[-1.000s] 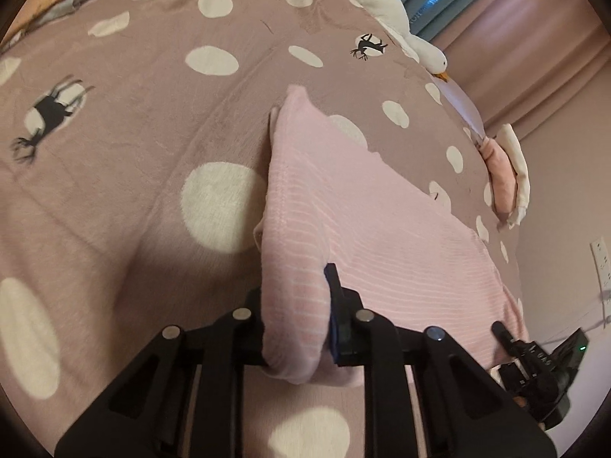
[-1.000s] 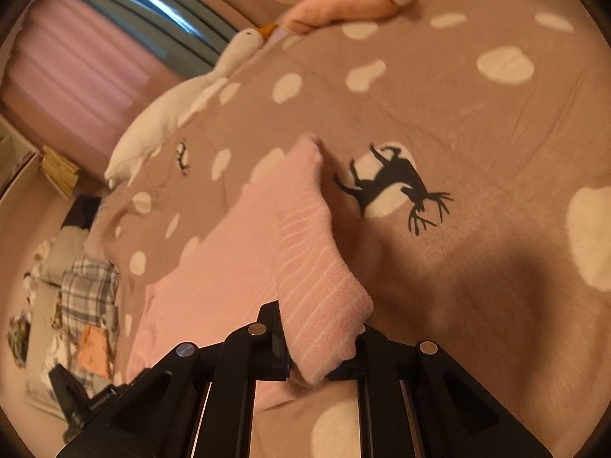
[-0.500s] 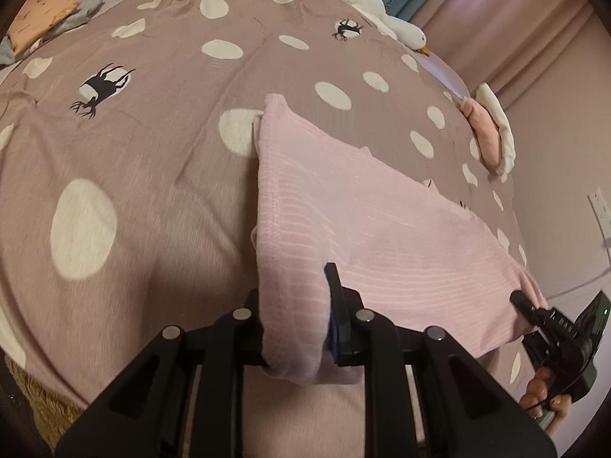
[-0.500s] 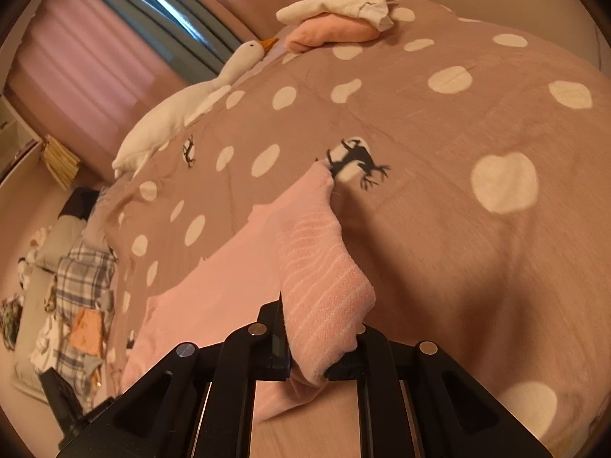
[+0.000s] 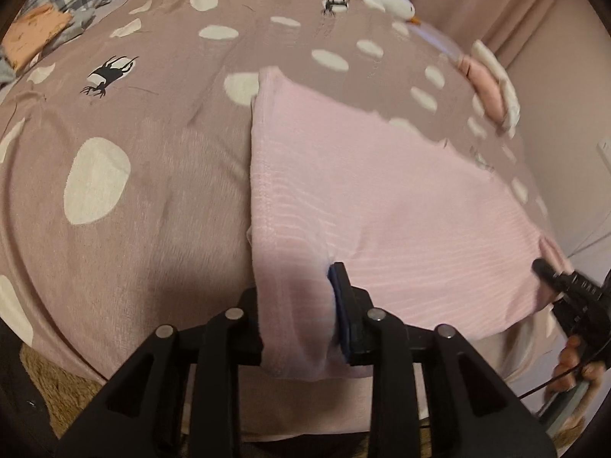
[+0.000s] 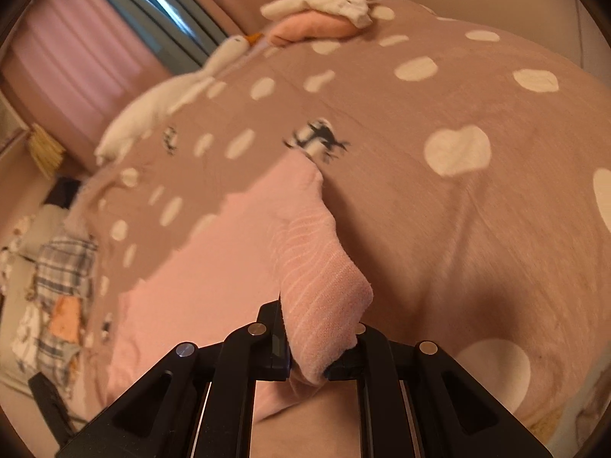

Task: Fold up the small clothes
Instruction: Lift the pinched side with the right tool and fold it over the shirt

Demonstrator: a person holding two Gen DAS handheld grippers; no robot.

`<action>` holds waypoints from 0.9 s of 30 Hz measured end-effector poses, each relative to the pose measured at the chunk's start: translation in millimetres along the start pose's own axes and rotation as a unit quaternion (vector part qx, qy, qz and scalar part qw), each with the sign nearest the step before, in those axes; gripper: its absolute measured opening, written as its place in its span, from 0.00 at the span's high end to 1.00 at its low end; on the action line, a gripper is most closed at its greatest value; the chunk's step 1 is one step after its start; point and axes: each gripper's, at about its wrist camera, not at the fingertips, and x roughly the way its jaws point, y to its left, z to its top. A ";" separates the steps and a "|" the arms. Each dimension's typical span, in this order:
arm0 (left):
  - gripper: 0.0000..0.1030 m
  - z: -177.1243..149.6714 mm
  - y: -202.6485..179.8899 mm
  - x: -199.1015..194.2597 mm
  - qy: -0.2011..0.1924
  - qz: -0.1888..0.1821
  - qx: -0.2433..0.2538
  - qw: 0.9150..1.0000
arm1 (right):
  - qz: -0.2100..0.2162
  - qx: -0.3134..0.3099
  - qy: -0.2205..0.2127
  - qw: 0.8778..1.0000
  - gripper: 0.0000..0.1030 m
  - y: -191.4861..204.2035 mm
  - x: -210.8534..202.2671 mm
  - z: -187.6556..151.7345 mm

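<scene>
A pink ribbed garment (image 5: 382,191) lies stretched across the brown dotted bedspread (image 5: 152,152). My left gripper (image 5: 298,328) is shut on its near left corner and holds it lifted off the bed. My right gripper (image 6: 305,343) is shut on the near right corner of the same garment (image 6: 214,267), which hangs folded over the jaws. The right gripper also shows at the right edge of the left wrist view (image 5: 573,297), held by a hand. The garment's far edge rests on the bedspread (image 6: 458,229).
A white goose plush (image 6: 172,99) lies along the far side of the bed. Folded pink and white clothes (image 6: 320,19) are stacked at the far corner. A pile of plaid and orange clothes (image 5: 57,11) lies beyond the bed. Curtains (image 6: 76,38) hang behind.
Both grippers have pulled back and up with the garment's near corners, so more of the bed shows. The garment is drawn toward the bed's near edge.
</scene>
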 end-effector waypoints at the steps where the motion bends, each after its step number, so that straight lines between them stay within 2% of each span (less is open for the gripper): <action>1: 0.69 -0.8 1.3 0.3 0.000 0.000 -0.002 1.000 | -0.007 0.000 0.003 1.000 0.88 -0.8 1.9 -0.7; 8: 0.56 3.4 11.6 -14.7 -0.006 -0.012 -0.021 1.000 | -0.043 -0.008 0.008 0.999 0.88 1.9 8.9 -3.3; 11: 0.47 6.4 18.6 -27.4 -0.020 -0.011 -0.031 0.999 | -0.046 -0.021 -0.003 0.999 0.88 6.9 3.3 -3.8; 14: 0.43 10.4 26.7 -38.1 -0.035 -0.009 -0.041 0.999 | -0.046 -0.055 -0.026 0.997 0.88 20.9 -5.8 -4.0; 16: 0.41 12.1 30.7 -41.3 -0.041 -0.003 -0.051 0.998 | -0.034 -0.088 -0.050 0.994 0.88 38.9 -14.5 -2.1; 21: 0.41 15.3 35.5 -47.3 -0.045 0.004 -0.062 0.997 | 0.021 -0.152 -0.069 0.986 0.88 84.2 -25.4 1.9; 27: 0.40 21.4 43.3 -57.9 -0.060 0.011 -0.077 0.995 | 0.081 -0.226 -0.067 0.969 0.89 134.7 -26.3 -10.8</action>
